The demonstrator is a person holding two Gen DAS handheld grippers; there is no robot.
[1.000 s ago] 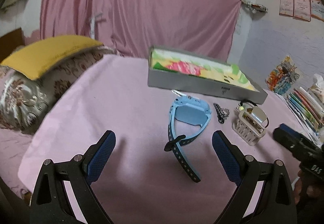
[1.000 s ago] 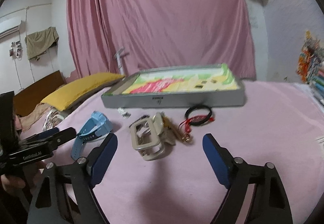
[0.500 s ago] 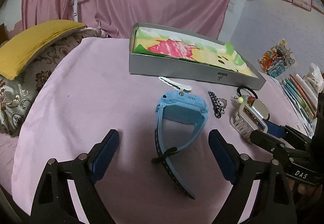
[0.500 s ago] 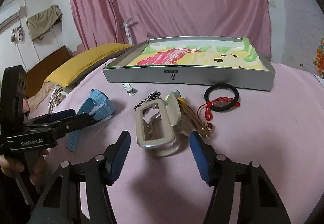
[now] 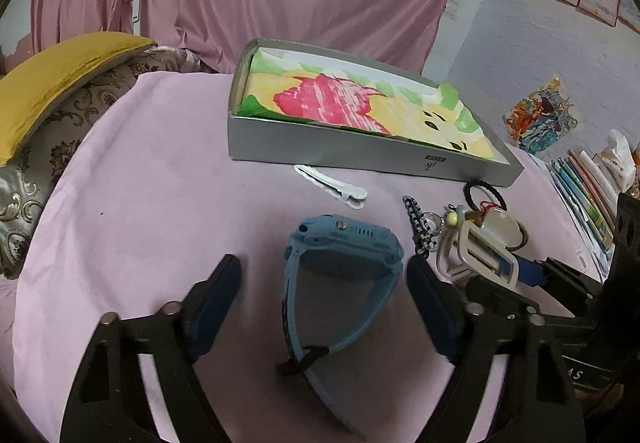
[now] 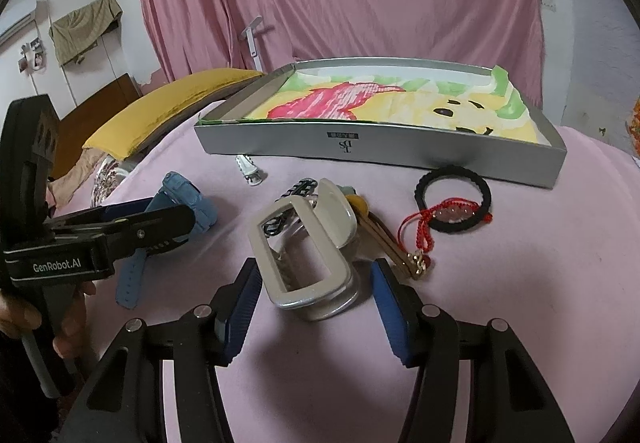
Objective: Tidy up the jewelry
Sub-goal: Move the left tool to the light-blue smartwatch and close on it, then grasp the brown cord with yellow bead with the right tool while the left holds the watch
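On the pink cloth a blue watch (image 5: pixel 340 267) stands on its strap between the fingers of my left gripper (image 5: pixel 324 307). Its jaws are closing and the pads stand apart from the watch. A beige claw clip (image 6: pixel 300 255) lies between the fingers of my right gripper (image 6: pixel 316 307). Those jaws are closing too, with small gaps left at the pads. The silver box (image 6: pixel 400 151) with a cartoon-print lining sits behind them. A white hair clip (image 5: pixel 332 187), a black hair tie (image 6: pixel 452 203), a red string bracelet (image 6: pixel 432 223) and gold pins (image 6: pixel 392 243) lie before the box.
A yellow pillow (image 5: pixel 60 71) on a patterned cushion (image 5: pixel 48 147) borders the cloth at the left. Books (image 5: pixel 588 187) are stacked at the right edge. A black-and-white braided cord (image 5: pixel 418 223) lies between watch and claw clip. A pink curtain hangs behind.
Both grippers have moved forward, the left over the watch and the right over the claw clip. Both pairs of jaws have narrowed.
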